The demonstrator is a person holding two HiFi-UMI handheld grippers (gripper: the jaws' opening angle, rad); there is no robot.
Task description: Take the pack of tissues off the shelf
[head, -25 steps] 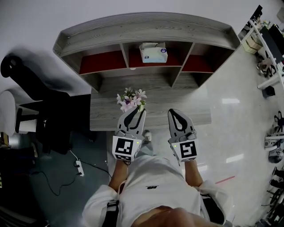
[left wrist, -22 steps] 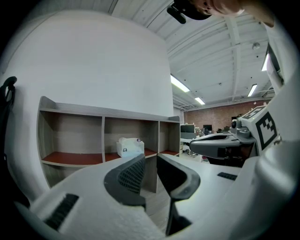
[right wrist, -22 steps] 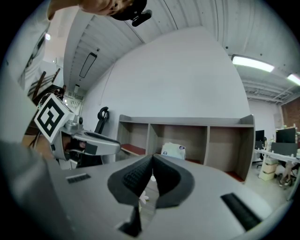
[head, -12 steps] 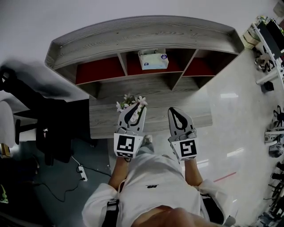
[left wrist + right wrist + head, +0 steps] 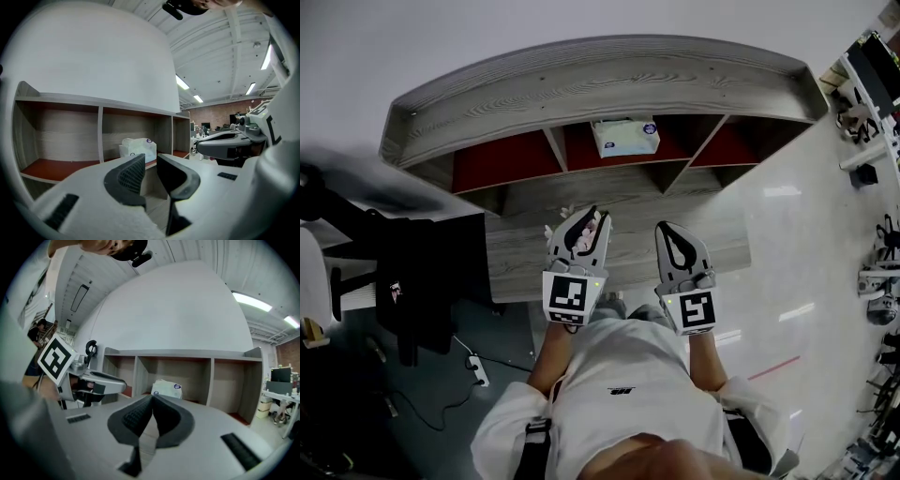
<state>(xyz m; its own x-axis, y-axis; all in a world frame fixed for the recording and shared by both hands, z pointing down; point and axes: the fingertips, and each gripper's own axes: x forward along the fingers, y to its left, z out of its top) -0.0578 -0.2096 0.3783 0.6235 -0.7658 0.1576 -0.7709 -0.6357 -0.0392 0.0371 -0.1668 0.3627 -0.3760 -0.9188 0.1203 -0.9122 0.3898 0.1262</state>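
Note:
The pack of tissues (image 5: 625,137), white with pale blue print, lies in the middle compartment of the grey wooden shelf (image 5: 600,75). It also shows in the left gripper view as the pack of tissues (image 5: 138,149) and in the right gripper view as the pack of tissues (image 5: 168,389). My left gripper (image 5: 592,216) hovers over the desk, well short of the shelf, its jaws a narrow gap apart and empty. My right gripper (image 5: 667,228) is beside it, jaws closed together on nothing. Both point at the shelf.
A small bunch of pink and white flowers (image 5: 566,212) stands on the desk (image 5: 525,267), partly hidden under the left gripper. The shelf's side compartments have red floors (image 5: 502,159). A black chair (image 5: 422,281) and a power strip (image 5: 478,372) are at the left; racks (image 5: 872,84) at the right.
Both grippers have moved forward over the desk toward the shelf. The left one now covers most of the flowers. The shelf sits lower and wider in view.

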